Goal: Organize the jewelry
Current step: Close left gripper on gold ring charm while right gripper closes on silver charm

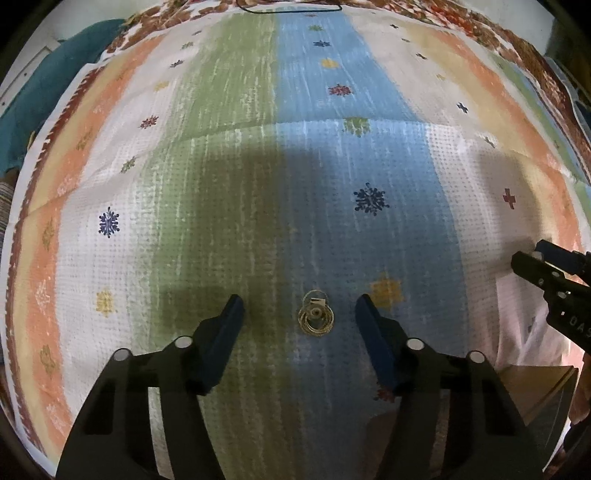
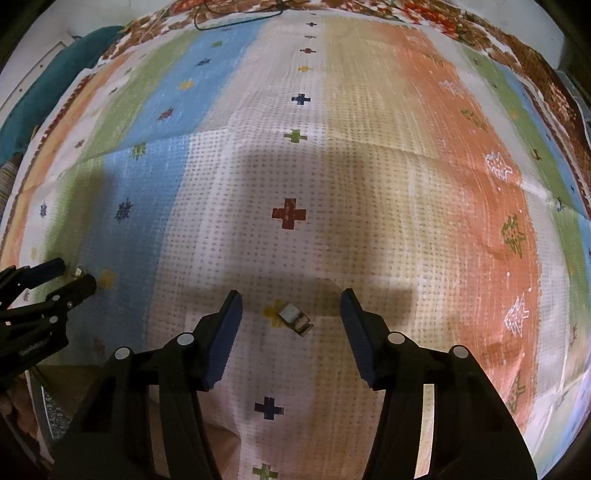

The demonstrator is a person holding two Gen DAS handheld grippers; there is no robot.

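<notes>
A bundle of thin gold rings with a small tag [image 1: 316, 316] lies on the striped cloth [image 1: 236, 184], between the fingertips of my open left gripper [image 1: 300, 306]. In the right wrist view a small square silver-and-dark jewelry piece [image 2: 294, 318] lies on the white stripe between the fingertips of my open right gripper [image 2: 291, 301]. Both grippers hover low over their pieces without touching them. The right gripper shows at the right edge of the left wrist view [image 1: 554, 280]. The left gripper shows at the left edge of the right wrist view [image 2: 74, 277], with the gold piece [image 2: 78, 272] at its tips.
The cloth [image 2: 369, 147] has green, blue, white and orange stripes and covers the whole surface. A brown box corner [image 1: 543, 391] sits near the front between the grippers, also seen in the right wrist view [image 2: 55, 398]. A teal cushion [image 1: 48, 92] lies far left. A dark cord [image 1: 291, 10] runs along the far edge.
</notes>
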